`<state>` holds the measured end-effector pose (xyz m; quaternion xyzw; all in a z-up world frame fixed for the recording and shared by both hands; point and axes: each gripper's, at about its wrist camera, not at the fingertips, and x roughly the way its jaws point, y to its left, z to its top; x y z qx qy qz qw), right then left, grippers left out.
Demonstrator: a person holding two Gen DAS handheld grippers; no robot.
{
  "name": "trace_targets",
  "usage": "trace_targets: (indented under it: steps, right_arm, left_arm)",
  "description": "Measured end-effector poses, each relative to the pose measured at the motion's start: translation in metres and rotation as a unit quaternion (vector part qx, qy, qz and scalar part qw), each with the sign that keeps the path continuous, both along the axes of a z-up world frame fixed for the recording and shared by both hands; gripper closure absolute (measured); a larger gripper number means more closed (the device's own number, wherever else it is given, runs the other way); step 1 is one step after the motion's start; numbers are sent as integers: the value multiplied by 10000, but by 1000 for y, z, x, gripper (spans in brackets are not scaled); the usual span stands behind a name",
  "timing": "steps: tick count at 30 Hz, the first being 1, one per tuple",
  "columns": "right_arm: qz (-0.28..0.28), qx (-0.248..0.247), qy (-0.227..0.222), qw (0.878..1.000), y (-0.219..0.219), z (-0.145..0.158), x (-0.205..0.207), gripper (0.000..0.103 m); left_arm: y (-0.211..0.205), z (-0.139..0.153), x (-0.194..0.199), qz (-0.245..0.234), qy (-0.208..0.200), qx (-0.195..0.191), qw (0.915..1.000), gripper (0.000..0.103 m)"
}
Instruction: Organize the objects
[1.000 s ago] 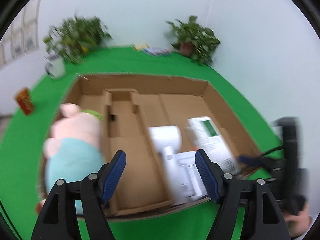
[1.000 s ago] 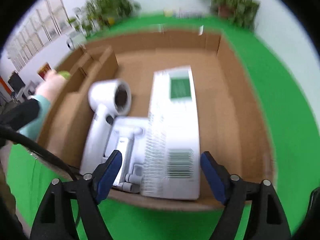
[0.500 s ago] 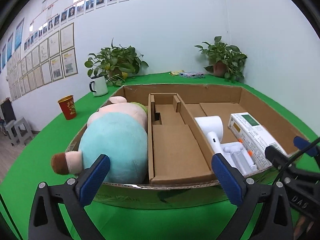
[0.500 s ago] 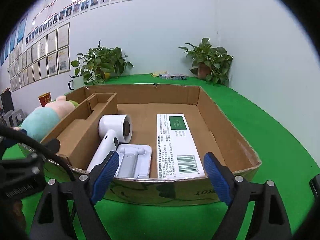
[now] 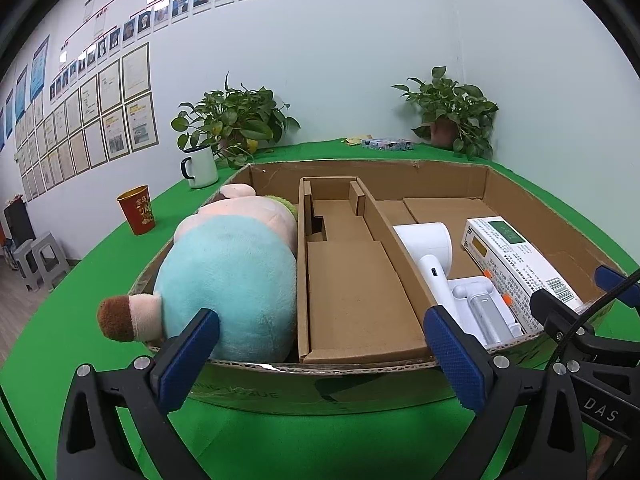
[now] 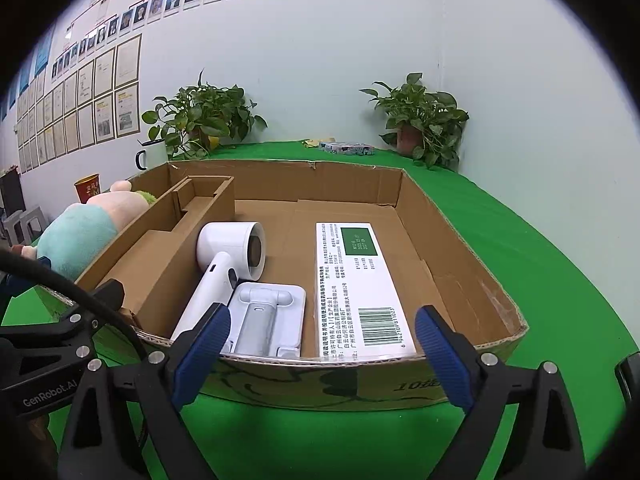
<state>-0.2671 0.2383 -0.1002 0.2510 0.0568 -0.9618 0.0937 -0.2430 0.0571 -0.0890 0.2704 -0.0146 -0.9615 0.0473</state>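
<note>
Ahead of both tongs, left (image 5: pixel 320 356) and right (image 6: pixel 322 350), spread wide and empty: box (image 6: pixel 460 240) packed with pig (image 5: pixel 232 272), dryer (image 6: pixel 224 256), carton (image 6: pixel 360 284), kept apart by walls.

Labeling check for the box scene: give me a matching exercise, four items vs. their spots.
Items:
1. plush toy
2. hair dryer
3. white carton
4. red cup

Places:
A. right compartment, beside the cardboard divider
B. on the green table, outside the cardboard box
C. left compartment
D. right compartment, right of the white stand

Pairs: 1-C, 2-A, 3-D, 4-B
</note>
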Motion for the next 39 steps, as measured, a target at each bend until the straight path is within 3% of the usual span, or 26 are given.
trace_targets:
  steps: [39]
  right_arm:
    - [92, -90, -10, 9999, 2, 3, 9, 7]
  left_arm:
    - [0, -1, -3, 8, -14, -46, 10000, 0]
